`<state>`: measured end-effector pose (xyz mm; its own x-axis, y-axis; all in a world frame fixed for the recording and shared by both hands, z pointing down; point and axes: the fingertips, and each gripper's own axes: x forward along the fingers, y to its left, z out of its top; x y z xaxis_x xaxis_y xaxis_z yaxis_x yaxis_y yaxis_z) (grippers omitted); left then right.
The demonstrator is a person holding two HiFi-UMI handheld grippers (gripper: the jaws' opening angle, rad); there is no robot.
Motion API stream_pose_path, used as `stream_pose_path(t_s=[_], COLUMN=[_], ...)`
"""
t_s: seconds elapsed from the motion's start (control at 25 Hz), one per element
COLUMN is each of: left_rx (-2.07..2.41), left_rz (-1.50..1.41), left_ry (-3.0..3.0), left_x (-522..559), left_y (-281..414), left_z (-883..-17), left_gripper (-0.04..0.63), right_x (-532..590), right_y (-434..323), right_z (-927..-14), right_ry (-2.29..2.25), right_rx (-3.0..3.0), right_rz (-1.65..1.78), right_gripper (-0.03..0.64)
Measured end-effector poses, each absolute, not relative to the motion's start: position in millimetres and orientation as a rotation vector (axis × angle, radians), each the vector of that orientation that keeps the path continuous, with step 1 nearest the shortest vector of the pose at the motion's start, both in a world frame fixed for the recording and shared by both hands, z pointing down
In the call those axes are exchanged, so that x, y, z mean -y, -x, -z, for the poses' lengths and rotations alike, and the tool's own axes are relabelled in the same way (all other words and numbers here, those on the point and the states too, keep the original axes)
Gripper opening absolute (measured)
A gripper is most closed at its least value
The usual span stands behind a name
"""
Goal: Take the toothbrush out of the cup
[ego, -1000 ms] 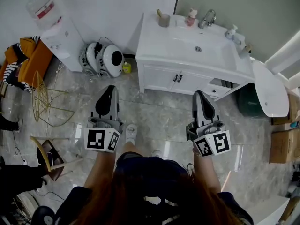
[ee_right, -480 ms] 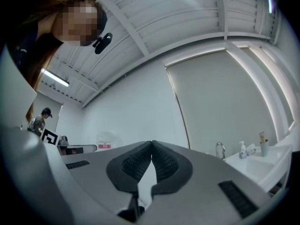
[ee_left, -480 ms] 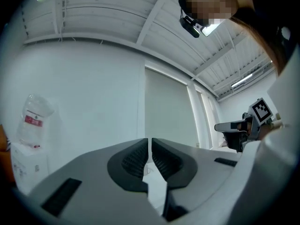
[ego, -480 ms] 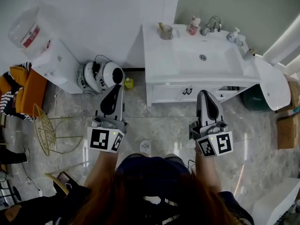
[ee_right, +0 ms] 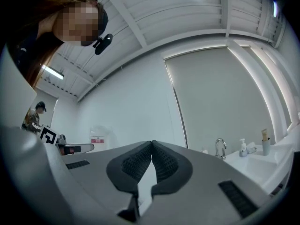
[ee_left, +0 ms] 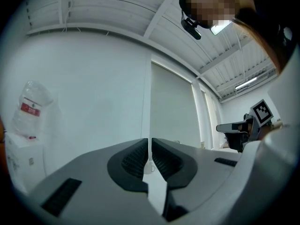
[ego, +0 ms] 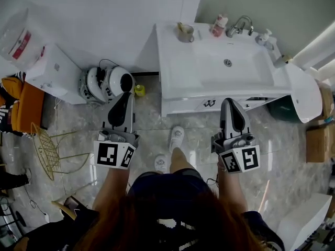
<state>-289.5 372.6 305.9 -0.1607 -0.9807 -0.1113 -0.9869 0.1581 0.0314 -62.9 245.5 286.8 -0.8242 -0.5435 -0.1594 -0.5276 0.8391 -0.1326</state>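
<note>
The cup (ego: pixel 185 34) stands at the back left corner of the white counter (ego: pixel 180 72), close to the wall, with the toothbrush (ego: pixel 180 27) sticking up out of it and leaning toward the left. Along the same back edge, further right, are a pink bottle (ego: pixel 220 25), the tap (ego: pixel 238 24) and a soap pump (ego: pixel 263 35).

Both claws are held in front of the counter, well apart from the cup, and point toward it. The left gripper (ego: pixel 125 94) is over the floor, off the counter's front left corner. The cup lies ahead of it and to its right. The right gripper (ego: pixel 229 100) has its tip at the counter's front edge, and the cup lies ahead of it and well to its left, across the basin (ego: pixel 230 61).

The left claw's jaws are pressed nearly together, leaving only a thin slit. Nothing is pinched between them. A small pale cup shows far off through the slit, too small to make out a brush in it. The right claw's jaws meet at the tips and are empty. Neither claw touches the counter or anything on it.
</note>
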Motion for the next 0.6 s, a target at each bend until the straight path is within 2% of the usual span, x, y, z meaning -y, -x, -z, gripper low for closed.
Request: stream_pose_path(t_s=[0.6], left_rx=[-2.395], left_rz=[-0.143], left_ry=[1.875], left_x=[-215.6], left_y=[353.8], left_z=[-291.0], left_gripper=[0.038], right_x=[-63.1], right_y=[163.7], right_z=[-271.1], right_ry=[0.596], right_rx=[-2.86], right_rz=[0.137], right_gripper=[0.014])
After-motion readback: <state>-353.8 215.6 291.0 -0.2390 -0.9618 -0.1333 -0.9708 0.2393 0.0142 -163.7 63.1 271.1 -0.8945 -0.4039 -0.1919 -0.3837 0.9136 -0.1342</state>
